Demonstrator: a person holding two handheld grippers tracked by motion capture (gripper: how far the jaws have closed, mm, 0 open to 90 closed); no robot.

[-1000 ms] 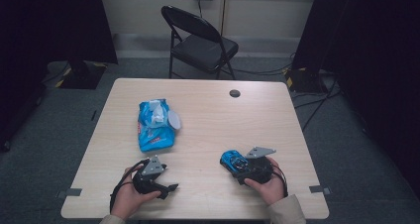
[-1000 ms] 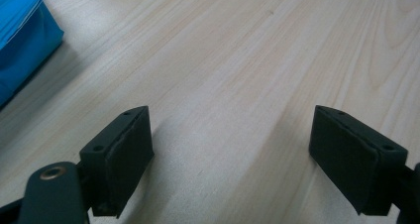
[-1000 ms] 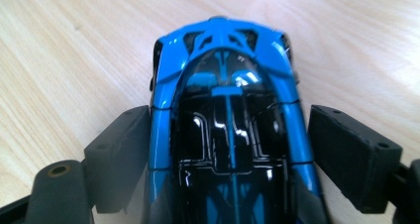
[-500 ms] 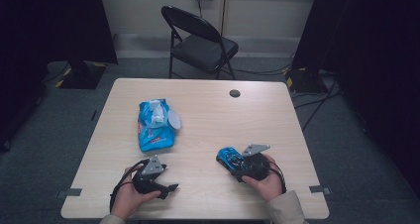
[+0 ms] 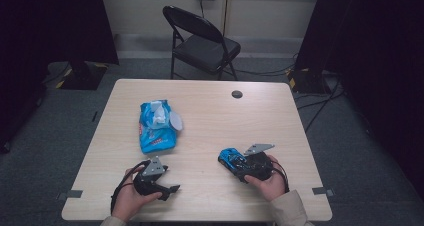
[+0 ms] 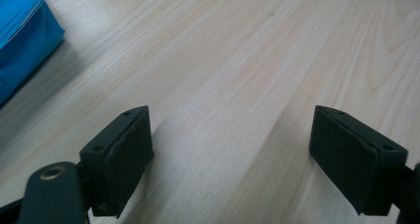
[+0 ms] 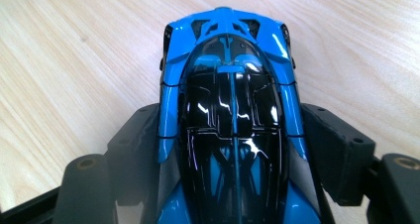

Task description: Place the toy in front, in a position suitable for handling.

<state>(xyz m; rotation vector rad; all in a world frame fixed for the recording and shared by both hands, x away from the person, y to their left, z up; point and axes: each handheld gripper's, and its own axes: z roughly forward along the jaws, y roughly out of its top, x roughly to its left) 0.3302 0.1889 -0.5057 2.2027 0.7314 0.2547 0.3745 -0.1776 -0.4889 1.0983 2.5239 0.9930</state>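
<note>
A glossy blue and black toy car (image 5: 230, 158) (image 7: 230, 85) lies on the light wood table (image 5: 225, 121) at the front right. My right gripper (image 5: 236, 163) (image 7: 230, 135) has the car between its black jaws. The jaws have just been closing, and both pads now lie against the car's sides. My left gripper (image 5: 171, 189) (image 6: 233, 135) rests at the front left, jaws wide apart over bare wood, nothing between them. A blue pack of wet wipes (image 5: 156, 127) (image 6: 20, 30) lies flat beyond the left gripper, with a white wipe sticking out of its top.
A small black round cap (image 5: 237, 94) sits in the tabletop near the far edge. A dark folding chair (image 5: 200, 41) stands behind the table. Cables run over the floor at the right.
The right gripper, with the car in its jaws, has edged slightly to the left. The left gripper and the wipes pack have stayed where they were.
</note>
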